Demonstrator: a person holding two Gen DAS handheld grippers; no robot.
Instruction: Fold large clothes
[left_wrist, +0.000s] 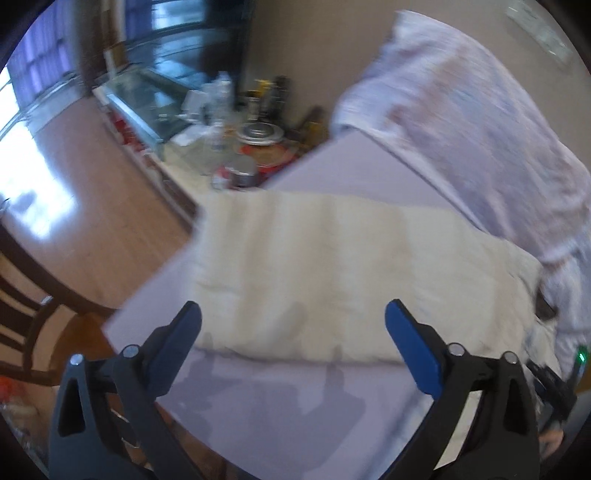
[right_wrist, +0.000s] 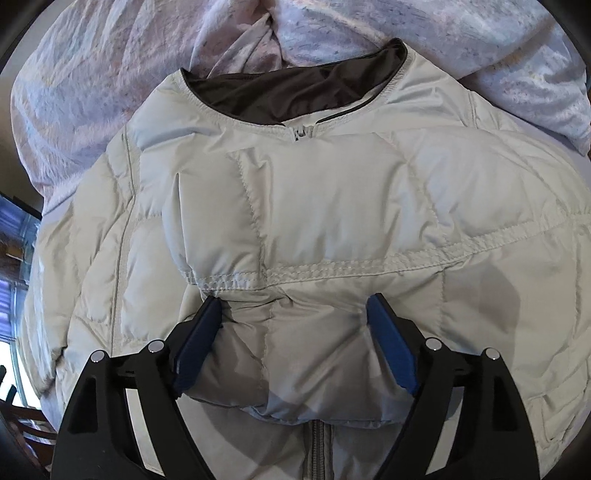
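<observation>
Puffy cream jacket (right_wrist: 332, 206), frame centre: prob light, soft, slick shell, springs back; grab at stitched seams. Right gripper (right_wrist: 293, 306) jaws apart, straddling sleeve cuff (right_wrist: 291, 350), not clamped. Left gripper (left_wrist: 293, 314) jaws wide, empty, lower frame

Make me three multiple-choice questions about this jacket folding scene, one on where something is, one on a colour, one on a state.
1. Where does the blanket lie relative to the jacket?
A) beyond its collar
B) folded on top of it
C) rolled inside it

2. What colour is the jacket's lining?
A) red
B) dark grey-brown
C) yellow

3. How is the right gripper?
A) shut on the zipper pull
B) open, astride a puffy fold
C) out of view

Answers: 1 A, the blanket spreads past the neckline. 2 B, the dark lining shows inside the collar. 3 B, its fingers stand apart with jacket fabric between them.
</observation>
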